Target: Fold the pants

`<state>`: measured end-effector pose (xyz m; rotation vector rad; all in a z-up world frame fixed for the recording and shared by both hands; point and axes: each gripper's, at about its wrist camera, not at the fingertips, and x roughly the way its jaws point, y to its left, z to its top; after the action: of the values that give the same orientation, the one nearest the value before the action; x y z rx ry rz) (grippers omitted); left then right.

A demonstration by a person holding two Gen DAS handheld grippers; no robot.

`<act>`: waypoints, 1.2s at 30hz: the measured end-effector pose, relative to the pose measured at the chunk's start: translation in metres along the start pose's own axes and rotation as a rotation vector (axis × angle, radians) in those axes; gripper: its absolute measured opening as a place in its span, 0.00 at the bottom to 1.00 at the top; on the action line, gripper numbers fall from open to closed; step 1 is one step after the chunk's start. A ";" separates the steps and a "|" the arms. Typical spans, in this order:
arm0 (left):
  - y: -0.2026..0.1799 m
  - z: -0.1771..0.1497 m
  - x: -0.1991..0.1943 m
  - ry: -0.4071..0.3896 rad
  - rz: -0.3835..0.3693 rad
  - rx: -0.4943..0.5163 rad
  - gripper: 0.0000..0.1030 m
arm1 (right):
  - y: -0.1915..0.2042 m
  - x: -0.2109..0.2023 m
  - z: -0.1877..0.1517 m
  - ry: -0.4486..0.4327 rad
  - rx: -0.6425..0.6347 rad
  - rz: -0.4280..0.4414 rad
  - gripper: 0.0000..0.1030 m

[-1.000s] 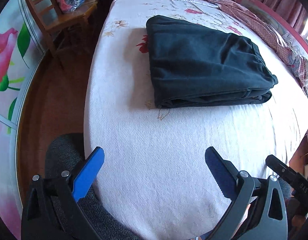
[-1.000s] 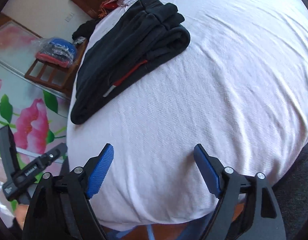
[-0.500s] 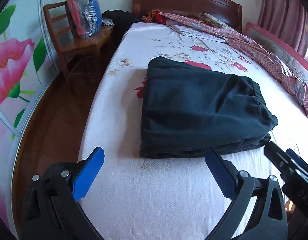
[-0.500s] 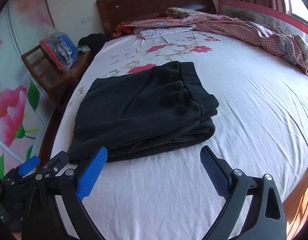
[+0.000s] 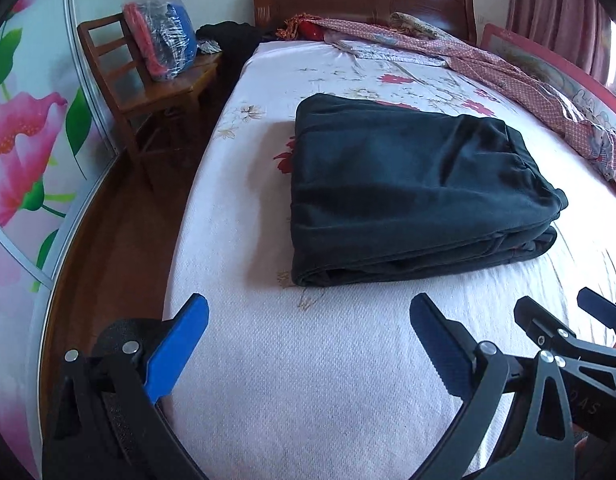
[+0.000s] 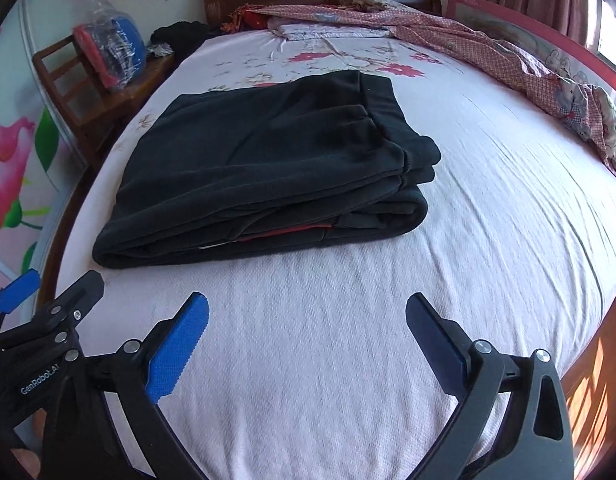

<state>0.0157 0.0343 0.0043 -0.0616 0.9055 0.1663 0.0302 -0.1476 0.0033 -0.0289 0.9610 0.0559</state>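
The dark pants point(image 5: 408, 188) lie folded in a thick rectangular stack on the white flowered bed sheet point(image 5: 308, 380). They also show in the right wrist view point(image 6: 264, 172), with a red stripe between the layers at the near edge. My left gripper point(image 5: 308, 320) is open and empty, held above the sheet short of the stack's near edge. My right gripper point(image 6: 306, 320) is open and empty, also in front of the stack. Each gripper shows at the edge of the other's view.
A wooden chair point(image 5: 148, 80) with a plastic bag of clothes point(image 5: 160, 44) stands left of the bed on the wood floor. A patterned blanket point(image 6: 488, 48) lies along the far right. The wooden headboard point(image 5: 360, 0) is at the back.
Both grippers have tilted up and steadied, so the views have swung from looking down at the bed to looking along it. The pants have not moved. Both grippers stay open.
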 end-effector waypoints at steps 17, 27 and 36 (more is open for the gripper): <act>-0.005 -0.003 0.010 0.025 -0.029 -0.015 0.98 | -0.003 -0.002 0.001 0.007 0.009 0.000 0.95; -0.006 -0.003 0.011 0.031 -0.043 -0.023 0.98 | -0.003 -0.003 0.001 0.002 0.013 0.004 0.95; -0.006 -0.004 0.013 0.039 -0.042 -0.019 0.98 | -0.004 -0.003 0.001 0.006 0.013 0.003 0.95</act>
<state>0.0217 0.0293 -0.0080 -0.1021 0.9404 0.1354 0.0297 -0.1521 0.0060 -0.0155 0.9674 0.0524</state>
